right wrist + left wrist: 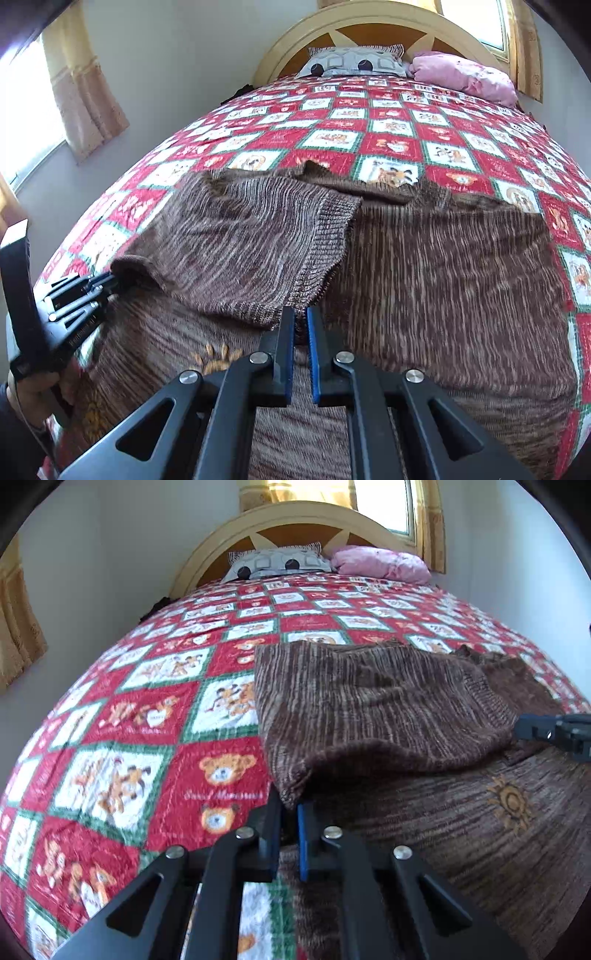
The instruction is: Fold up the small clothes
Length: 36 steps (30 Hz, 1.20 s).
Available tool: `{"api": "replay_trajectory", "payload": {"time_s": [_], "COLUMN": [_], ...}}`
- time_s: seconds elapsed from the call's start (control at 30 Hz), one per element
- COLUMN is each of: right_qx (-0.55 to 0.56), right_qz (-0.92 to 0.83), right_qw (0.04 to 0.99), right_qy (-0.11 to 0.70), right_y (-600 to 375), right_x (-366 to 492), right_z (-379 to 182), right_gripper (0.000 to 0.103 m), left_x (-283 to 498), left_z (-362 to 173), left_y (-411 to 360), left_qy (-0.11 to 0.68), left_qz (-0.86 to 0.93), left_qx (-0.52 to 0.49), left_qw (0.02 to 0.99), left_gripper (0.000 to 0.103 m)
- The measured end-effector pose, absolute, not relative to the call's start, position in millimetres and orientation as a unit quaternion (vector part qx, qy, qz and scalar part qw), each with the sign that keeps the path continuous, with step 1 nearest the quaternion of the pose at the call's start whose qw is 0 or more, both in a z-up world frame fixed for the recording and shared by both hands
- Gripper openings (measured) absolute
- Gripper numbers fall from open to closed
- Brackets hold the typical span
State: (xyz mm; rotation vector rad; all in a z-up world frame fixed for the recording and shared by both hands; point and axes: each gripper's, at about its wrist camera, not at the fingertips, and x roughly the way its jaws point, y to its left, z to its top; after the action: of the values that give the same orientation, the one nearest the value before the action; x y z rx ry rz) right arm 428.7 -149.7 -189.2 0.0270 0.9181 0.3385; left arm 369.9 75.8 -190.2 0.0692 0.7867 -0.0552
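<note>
A brown striped knit sweater point(388, 709) with an orange sun patch point(511, 803) lies on the bed; it also shows in the right wrist view point(443, 277). Its left part is folded over the body as a raised flap point(251, 240). My left gripper point(290, 803) is shut on the flap's near corner and holds it above the sweater; it shows in the right wrist view point(110, 282). My right gripper point(301, 314) is shut on the flap's other lower edge; it shows in the left wrist view at the right edge point(524, 727).
The bed carries a red, white and green teddy-bear quilt point(147, 720). A grey patterned pillow point(277, 563) and a pink pillow point(384, 563) lie by the wooden headboard point(295, 520). White walls and curtained windows stand close on both sides.
</note>
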Motion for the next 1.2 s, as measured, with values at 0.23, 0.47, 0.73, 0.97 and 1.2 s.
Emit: {"api": "replay_trajectory", "payload": {"time_s": [0.23, 0.47, 0.73, 0.97, 1.2], "right_qx": [0.012, 0.027, 0.007, -0.007, -0.03], "right_qz": [0.161, 0.15, 0.182, 0.149, 0.143], "right_qw": [0.883, 0.909, 0.895, 0.885, 0.886], "right_qy": [0.441, 0.387, 0.408, 0.441, 0.44], "right_y": [-161, -160, -122, -131, -128], "right_x": [422, 414, 431, 430, 428], "right_z": [-196, -169, -186, -207, -211], "right_gripper": [0.015, 0.058, 0.058, 0.058, 0.062], "left_x": [365, 362, 352, 393, 381], "left_z": [-192, -193, -165, -199, -202], "left_y": [78, 87, 113, 94, 98], "left_qy": [0.387, 0.391, 0.317, 0.432, 0.438], "left_qz": [-0.016, -0.02, 0.014, 0.031, 0.038], "left_qx": [0.029, 0.003, -0.072, -0.006, -0.018], "left_qw": [0.921, 0.92, 0.946, 0.902, 0.898], "left_gripper": [0.013, 0.025, 0.097, 0.097, 0.103]}}
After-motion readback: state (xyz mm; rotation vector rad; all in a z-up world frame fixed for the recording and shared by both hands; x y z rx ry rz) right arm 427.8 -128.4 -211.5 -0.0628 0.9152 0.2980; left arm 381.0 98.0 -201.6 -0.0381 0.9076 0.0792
